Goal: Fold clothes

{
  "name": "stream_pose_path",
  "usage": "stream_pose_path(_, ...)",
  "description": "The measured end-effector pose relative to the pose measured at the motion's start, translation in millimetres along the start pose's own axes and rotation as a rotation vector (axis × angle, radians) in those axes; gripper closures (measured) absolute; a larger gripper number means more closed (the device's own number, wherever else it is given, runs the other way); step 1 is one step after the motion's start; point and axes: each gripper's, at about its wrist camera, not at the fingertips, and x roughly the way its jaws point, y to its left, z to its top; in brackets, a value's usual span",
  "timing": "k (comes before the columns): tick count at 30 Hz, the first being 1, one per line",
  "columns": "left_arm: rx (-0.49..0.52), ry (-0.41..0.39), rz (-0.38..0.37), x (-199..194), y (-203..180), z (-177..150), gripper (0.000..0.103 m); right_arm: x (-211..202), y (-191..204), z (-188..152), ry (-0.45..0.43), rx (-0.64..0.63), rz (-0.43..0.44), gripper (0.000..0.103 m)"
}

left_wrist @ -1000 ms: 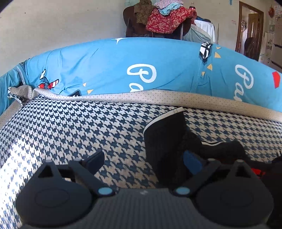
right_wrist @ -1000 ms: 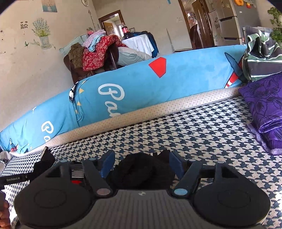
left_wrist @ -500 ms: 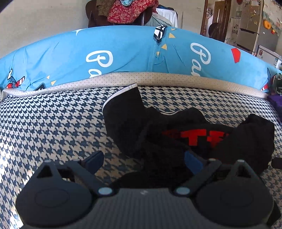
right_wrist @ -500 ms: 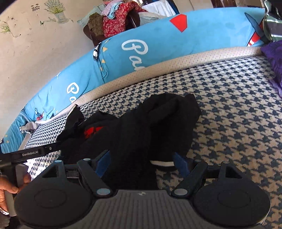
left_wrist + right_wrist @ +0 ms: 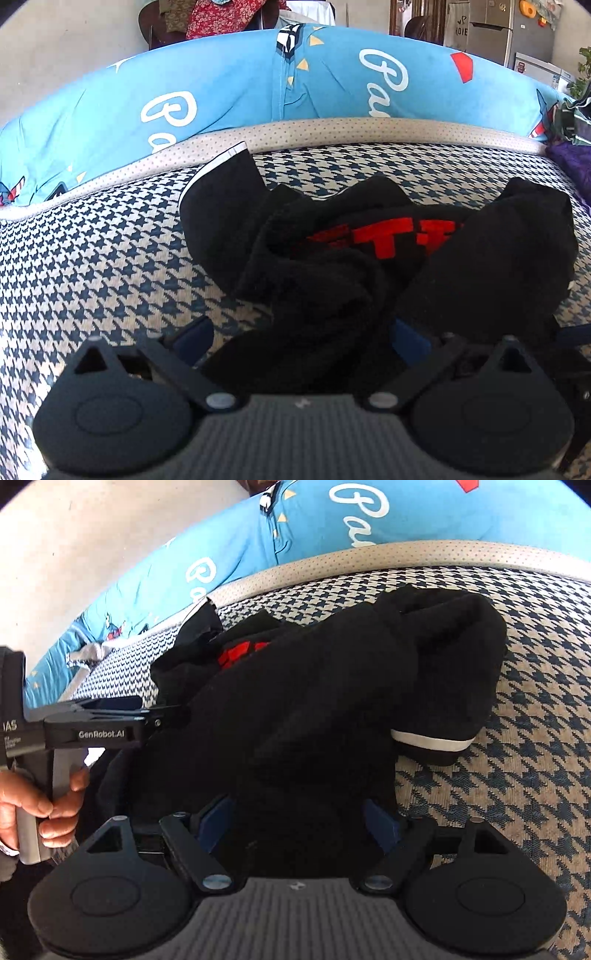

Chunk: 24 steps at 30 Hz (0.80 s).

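Left wrist: black garment [image 5: 369, 266] heaped on houndstooth mattress [image 5: 92, 266].

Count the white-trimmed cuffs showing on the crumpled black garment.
2. One white-trimmed cuff lies at the crumpled black garment's far left end near the blue bolster; the other white-trimmed cuff lies at its right side. Folds may hide more.

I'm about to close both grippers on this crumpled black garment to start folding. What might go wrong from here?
1. The black garment lies bunched, so the left gripper may pinch several layers rather than one edge.
2. The right gripper sits over a thick fold; lifting could drag the heap instead of spreading it.
3. Both grippers work close together and might collide.
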Motion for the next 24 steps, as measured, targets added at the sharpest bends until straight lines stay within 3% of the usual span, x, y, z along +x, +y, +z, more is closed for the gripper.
stream_pose_path(8, -0.075, -0.02, 0.039, -1, 19, -2, 0.001, 0, 12, -6, -0.013, -0.106, -0.07, 0.025)
stream_pose_path(16, -0.133, 0.036, 0.169, 8, 43, -19, 0.001, -7, 17, -12, -0.023, -0.106, -0.113, 0.024)
stream_pose_path(22, -0.21, 0.045, 0.224, 4, 58, -35, 0.0, -15, 28, -22, -0.096, -0.142, -0.244, 0.023)
stream_pose_path(24, -0.226, 0.042, 0.233, 1, 60, -40, 0.0, -14, 24, -23, -0.082, -0.112, -0.26, 0.022)
